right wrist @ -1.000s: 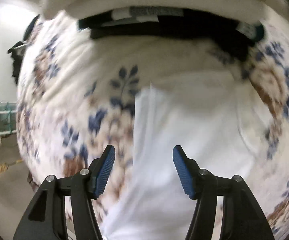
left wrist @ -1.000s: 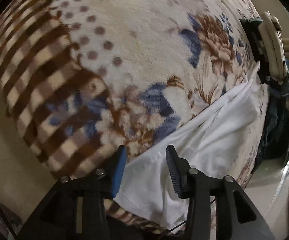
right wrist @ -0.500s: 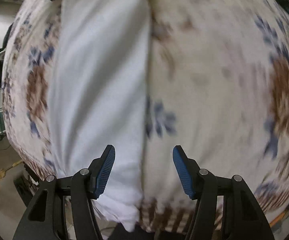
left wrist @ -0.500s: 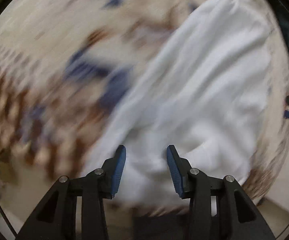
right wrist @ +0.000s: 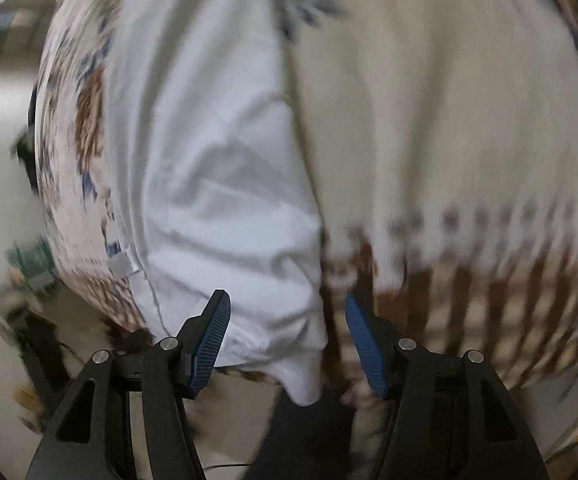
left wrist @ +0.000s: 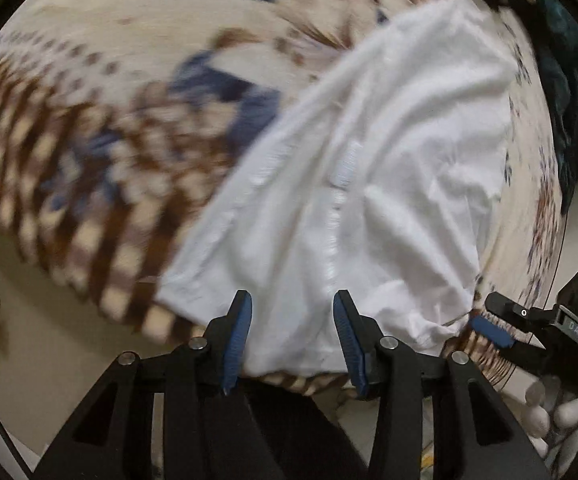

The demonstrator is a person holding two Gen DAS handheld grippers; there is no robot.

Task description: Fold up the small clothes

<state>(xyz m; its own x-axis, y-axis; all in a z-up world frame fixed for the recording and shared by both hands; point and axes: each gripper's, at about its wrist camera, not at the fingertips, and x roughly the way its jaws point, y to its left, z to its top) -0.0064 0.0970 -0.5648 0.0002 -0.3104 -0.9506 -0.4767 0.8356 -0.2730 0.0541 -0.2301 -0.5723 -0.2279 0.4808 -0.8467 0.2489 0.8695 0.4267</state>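
Observation:
A white garment [left wrist: 361, 184] lies partly folded on a floral blanket [left wrist: 101, 120], its near edge hanging over the blanket's front edge. My left gripper [left wrist: 291, 338] is open, its jaws above the garment's near edge, holding nothing. My right gripper [right wrist: 287, 340] is open over the garment's [right wrist: 217, 184] near right corner, empty. The right gripper [left wrist: 493, 330] also shows in the left wrist view, at the garment's right corner. Both views are motion-blurred.
The blanket [right wrist: 449, 120] has a brown striped border along its front edge. Dark clothing [left wrist: 569, 92] lies at the far right of the bed. The floor [left wrist: 49, 352] lies below the front edge. Clutter sits on the floor at left [right wrist: 29, 276].
Both grippers swung back toward the near edge of the blanket, open throughout. The garment now lies straight ahead of both; the right gripper has come into the left view.

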